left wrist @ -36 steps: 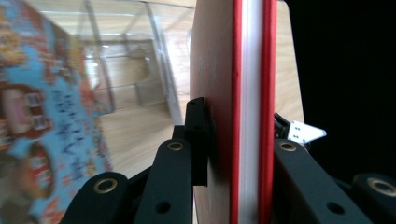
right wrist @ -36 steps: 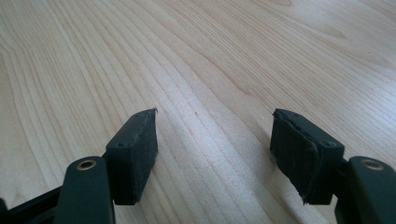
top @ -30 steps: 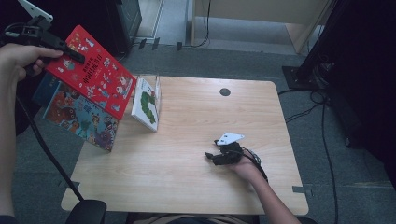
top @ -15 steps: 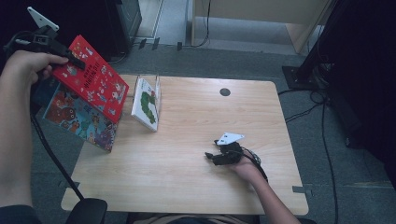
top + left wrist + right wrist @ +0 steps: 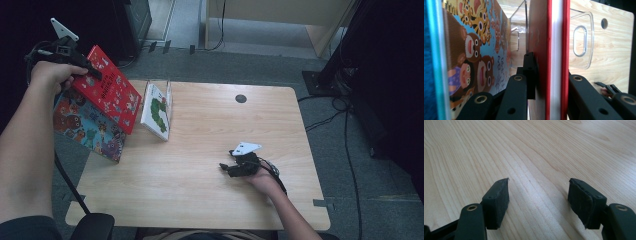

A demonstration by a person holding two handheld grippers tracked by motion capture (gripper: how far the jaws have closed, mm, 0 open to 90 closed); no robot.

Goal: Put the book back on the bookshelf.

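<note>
Wooden table point(image 5: 210, 190) on grey floor point(image 5: 350, 65) (cables trailing); left gripper point(image 5: 92, 75) jaws clamp red book point(image 5: 112, 90), right gripper point(image 5: 225, 167) jaws apart.

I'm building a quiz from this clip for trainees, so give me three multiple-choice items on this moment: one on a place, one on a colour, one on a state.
1. Where does the right gripper rest?
A. On the wooden table
B. On the floor
C. Inside the clear rack

2. What colour is the cover of the book in the left gripper?
A. Green
B. Red
C. Yellow

3. How do the right gripper's jaws stand?
A. Shut on a book
B. Shut on a cable
C. Open with nothing between them

Answers:
1 A: the high view shows it lying on the wooden table.
2 B: the red book sits clamped between the jaws in the left gripper view.
3 C: the right gripper view shows bare wood between the spread pads.
</note>
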